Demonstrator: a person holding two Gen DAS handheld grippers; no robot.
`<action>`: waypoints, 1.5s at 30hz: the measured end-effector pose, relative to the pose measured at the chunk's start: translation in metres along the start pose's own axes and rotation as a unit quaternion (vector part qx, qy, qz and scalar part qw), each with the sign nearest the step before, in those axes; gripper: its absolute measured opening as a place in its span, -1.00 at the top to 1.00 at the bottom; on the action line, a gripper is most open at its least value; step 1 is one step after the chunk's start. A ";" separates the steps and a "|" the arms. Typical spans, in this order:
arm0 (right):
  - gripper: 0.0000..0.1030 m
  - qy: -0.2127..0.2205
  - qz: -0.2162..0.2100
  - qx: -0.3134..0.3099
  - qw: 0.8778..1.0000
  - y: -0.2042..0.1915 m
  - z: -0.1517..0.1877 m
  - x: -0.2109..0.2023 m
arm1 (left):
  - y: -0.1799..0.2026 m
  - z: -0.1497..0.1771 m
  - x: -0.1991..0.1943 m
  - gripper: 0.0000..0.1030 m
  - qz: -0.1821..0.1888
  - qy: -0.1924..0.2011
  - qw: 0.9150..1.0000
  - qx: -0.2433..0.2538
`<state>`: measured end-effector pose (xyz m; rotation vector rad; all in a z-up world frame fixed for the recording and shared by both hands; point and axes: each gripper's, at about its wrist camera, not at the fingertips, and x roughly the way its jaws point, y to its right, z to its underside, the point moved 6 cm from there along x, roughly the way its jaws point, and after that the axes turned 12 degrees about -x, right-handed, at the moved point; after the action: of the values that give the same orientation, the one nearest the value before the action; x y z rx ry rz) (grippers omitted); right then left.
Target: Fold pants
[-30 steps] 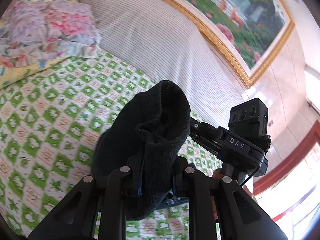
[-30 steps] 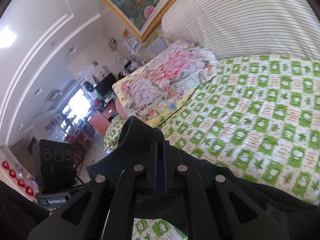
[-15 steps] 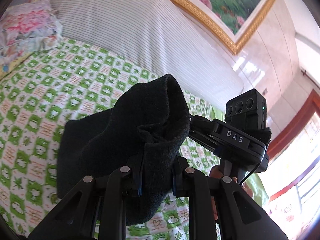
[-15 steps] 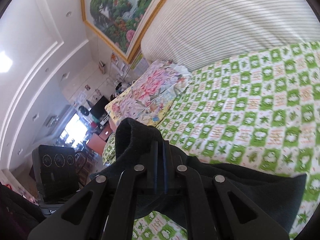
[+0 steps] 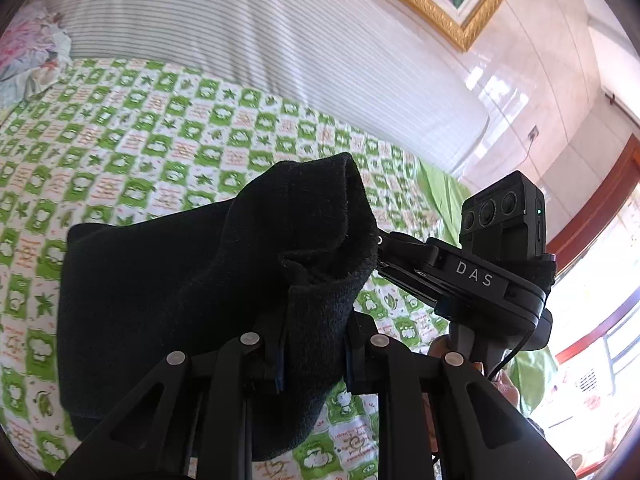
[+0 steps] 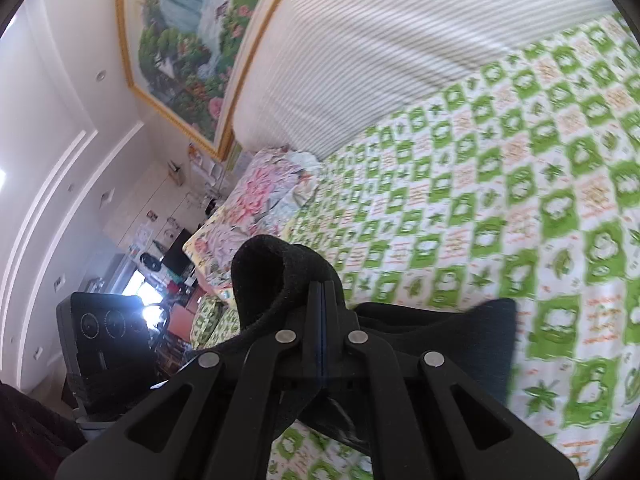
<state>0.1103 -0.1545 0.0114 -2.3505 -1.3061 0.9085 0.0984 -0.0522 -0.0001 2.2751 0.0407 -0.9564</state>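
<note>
Left wrist view: the left gripper (image 5: pixel 312 350) is clamped on a thick bunched edge of the black pants (image 5: pixel 168 292), which rise in a hump above its fingers and drape away onto the green-checked bedspread (image 5: pixel 132 148). Right wrist view: the right gripper (image 6: pixel 322 328) is pinched nearly flat on another part of the same edge, with a rolled lip of cloth standing just left of its fingers and the rest trailing onto the bedspread. The held edge is lifted; the far portion of the pants lies on the bedspread, on the side toward the striped headboard (image 5: pixel 248 40). Judgement: the fold is mid-carry. Keep both grips level and evenly tensioned, bring the held edge over the resting portion, align the edges, and lower before releasing. Uneven height risks a skewed fold; slack risks wrinkles.
</note>
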 end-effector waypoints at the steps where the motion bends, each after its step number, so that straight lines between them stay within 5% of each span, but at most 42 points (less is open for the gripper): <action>1: 0.99 0.001 0.002 0.006 1.000 0.005 0.002 -0.002 | 0.002 0.001 0.008 0.62 -0.003 -0.006 1.000 0.003; 9: 0.99 -0.004 0.048 0.051 0.998 0.052 0.025 -0.015 | -0.003 0.015 0.050 0.57 -0.021 -0.042 0.999 0.009; 24: 0.94 0.015 0.175 0.042 0.984 0.046 0.035 -0.063 | 0.011 0.035 0.020 0.02 0.034 -0.059 0.997 0.032; 27: 0.69 0.010 0.185 0.041 0.982 0.038 0.040 -0.065 | 0.012 0.039 0.005 -0.07 0.034 -0.049 0.997 0.042; 29: 0.14 0.012 0.189 0.038 0.981 0.033 0.042 -0.066 | 0.009 0.039 -0.003 -0.07 0.035 -0.044 0.998 0.040; 30: 0.04 0.016 0.191 0.036 0.981 0.030 0.043 -0.068 | 0.005 0.039 -0.008 -0.08 0.034 -0.043 0.998 0.036; 45: 0.02 0.019 0.195 0.010 0.981 -0.013 0.055 -0.064 | -0.073 0.027 -0.052 -0.11 -0.020 -0.006 0.999 -0.031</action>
<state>0.0405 -0.2035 0.0012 -2.6439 -0.8282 0.9696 0.0237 0.0003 -0.0214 2.2200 0.1106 -0.9762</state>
